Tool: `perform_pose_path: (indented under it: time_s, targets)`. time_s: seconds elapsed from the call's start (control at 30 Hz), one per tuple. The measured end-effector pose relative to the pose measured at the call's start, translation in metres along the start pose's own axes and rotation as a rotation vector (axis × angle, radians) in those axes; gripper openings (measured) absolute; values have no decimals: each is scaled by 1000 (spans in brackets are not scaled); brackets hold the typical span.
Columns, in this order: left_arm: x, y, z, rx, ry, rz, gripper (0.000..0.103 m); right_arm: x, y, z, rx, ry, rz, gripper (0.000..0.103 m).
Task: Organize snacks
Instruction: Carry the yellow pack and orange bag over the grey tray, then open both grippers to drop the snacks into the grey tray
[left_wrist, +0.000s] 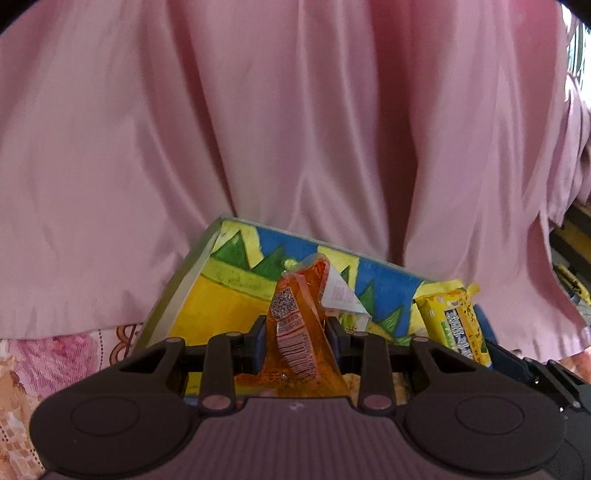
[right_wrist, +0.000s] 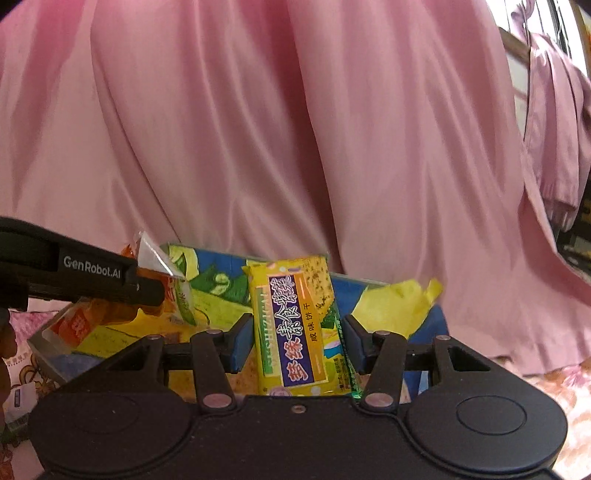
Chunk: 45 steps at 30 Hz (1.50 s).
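My left gripper (left_wrist: 296, 338) is shut on an orange translucent snack packet (left_wrist: 295, 332) with a barcode and a QR code; the packet stands upright between the pads. My right gripper (right_wrist: 295, 338) is shut on a yellow biscuit packet (right_wrist: 295, 325) with a dark blue label, also seen at the right of the left wrist view as the yellow packet (left_wrist: 456, 325). Both hang over a box painted yellow, green and blue (left_wrist: 225, 291), (right_wrist: 218, 291). In the right wrist view the left gripper's black finger (right_wrist: 85, 273) comes in from the left with the orange packet (right_wrist: 147, 258).
A pink satin curtain (left_wrist: 258, 129) fills the background just behind the box. A floral pink cloth (left_wrist: 44, 354) covers the surface below. Another orange packet (right_wrist: 77, 325) lies in the box at its left. Yellow crumpled wrapping (right_wrist: 399, 302) sits at the box's right side.
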<state>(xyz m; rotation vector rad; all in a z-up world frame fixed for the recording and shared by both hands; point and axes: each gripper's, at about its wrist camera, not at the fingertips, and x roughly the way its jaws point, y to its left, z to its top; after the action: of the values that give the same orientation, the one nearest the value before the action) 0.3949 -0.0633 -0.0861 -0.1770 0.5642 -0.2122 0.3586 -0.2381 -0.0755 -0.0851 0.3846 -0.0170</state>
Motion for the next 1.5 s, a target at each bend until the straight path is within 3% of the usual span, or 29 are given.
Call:
perform_pose_path:
  time_s: [0.5,0.73,0.8,0.87,1.03,1.33,1.5]
  targets:
    - [15,1,-1,14,65,28,36,22,-8,-10,49,93,1,47]
    - [17,4,2,-10,123,30,38,19,-11,-8,83,103,12,51]
    - [13,5,3,-14,128,33,43,17,-13,-6,102,106,16,54]
    - [8,4,7,-8,119,37,56,13,-15,-3,124,107,20,57]
    - [-16,2,19,-1,88,38,75,-2,-18,5,141,83,20,72]
    - [-87,-7,37,2,-39,25,97,-59,-35,28,178,-20,3,92]
    - [-137,-14,38,35,-126,23,103,-105,-47,42,205,-95,-2,98]
